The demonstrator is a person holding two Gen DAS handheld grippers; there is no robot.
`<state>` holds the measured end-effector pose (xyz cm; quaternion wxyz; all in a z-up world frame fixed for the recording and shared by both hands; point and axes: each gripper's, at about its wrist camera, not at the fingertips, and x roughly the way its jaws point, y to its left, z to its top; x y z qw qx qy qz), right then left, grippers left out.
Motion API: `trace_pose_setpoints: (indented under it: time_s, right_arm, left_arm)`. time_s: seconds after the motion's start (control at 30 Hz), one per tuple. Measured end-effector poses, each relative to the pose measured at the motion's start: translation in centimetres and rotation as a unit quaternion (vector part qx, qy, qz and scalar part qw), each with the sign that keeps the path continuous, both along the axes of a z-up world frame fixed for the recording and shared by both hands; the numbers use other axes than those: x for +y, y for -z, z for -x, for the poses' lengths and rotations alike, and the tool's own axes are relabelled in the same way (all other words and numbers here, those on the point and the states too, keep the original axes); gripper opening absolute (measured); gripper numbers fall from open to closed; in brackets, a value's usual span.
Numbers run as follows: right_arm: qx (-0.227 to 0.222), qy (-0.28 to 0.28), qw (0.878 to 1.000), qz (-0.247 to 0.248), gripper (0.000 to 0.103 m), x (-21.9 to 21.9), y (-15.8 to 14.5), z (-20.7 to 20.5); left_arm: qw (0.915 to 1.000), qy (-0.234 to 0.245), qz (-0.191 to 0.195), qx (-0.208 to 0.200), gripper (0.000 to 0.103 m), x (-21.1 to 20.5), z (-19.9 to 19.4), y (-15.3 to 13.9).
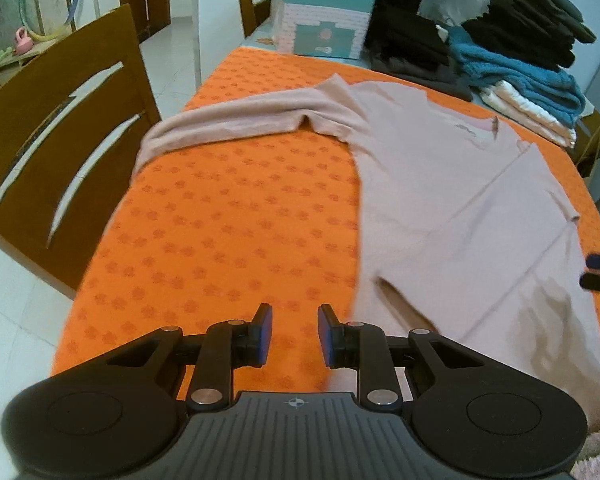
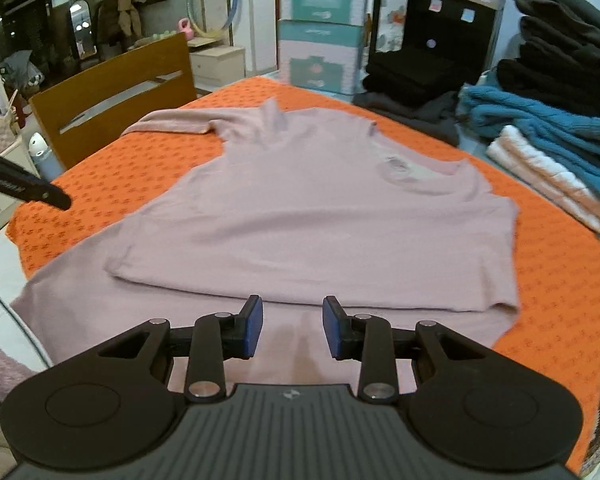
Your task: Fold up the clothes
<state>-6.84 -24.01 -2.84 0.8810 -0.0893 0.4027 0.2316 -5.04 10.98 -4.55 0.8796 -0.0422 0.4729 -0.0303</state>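
Observation:
A pale pink long-sleeved top lies flat on the orange patterned table cover. One sleeve stretches out to the left; the other side is folded in over the body. In the right wrist view the top fills the table's middle, its hem hanging over the near edge. My left gripper is open and empty above the orange cover, just left of the hem. My right gripper is open and empty over the hem. The left gripper's tip shows at the left of the right wrist view.
Stacks of folded clothes, dark, teal and white, stand at the table's far right. Teal and white boxes stand at the back. A wooden chair is along the table's left side.

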Motion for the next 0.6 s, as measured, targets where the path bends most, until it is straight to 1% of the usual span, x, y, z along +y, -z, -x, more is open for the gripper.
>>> trace_pose_setpoints:
  time_s: [0.1, 0.17, 0.23, 0.33, 0.43, 0.6]
  right_arm:
    - [0.005, 0.011, 1.000, 0.003, 0.038, 2.3, 0.2, 0.4]
    - [0.007, 0.028, 1.000, 0.005, 0.038, 3.8, 0.3, 0.4]
    - [0.010, 0.049, 0.999, 0.008, 0.038, 5.3, 0.4, 0.4]
    - [0.016, 0.092, 0.996, 0.014, 0.038, 7.7, 0.4, 0.3]
    - [0.013, 0.124, 0.992, 0.014, 0.038, 9.8, 0.5, 0.5]
    - [0.010, 0.177, 0.984, 0.013, 0.038, 13.2, 0.6, 0.8]
  left_arm:
    - [0.9999, 0.008, -0.010, -0.011, 0.030, 2.3, -1.1, 0.1]
    - [0.9995, 0.018, -0.018, -0.020, 0.033, 4.1, -2.1, 0.1]
    - [0.9985, 0.037, -0.030, -0.028, 0.033, 6.1, -3.3, 0.0]
    - [0.9966, 0.060, -0.040, -0.038, 0.033, 9.2, -5.3, 0.1]
    - [0.9957, 0.065, -0.049, -0.042, 0.033, 12.1, -7.6, 0.6]
    - [0.9946, 0.079, -0.049, -0.045, 0.033, 14.8, -11.2, 1.5]
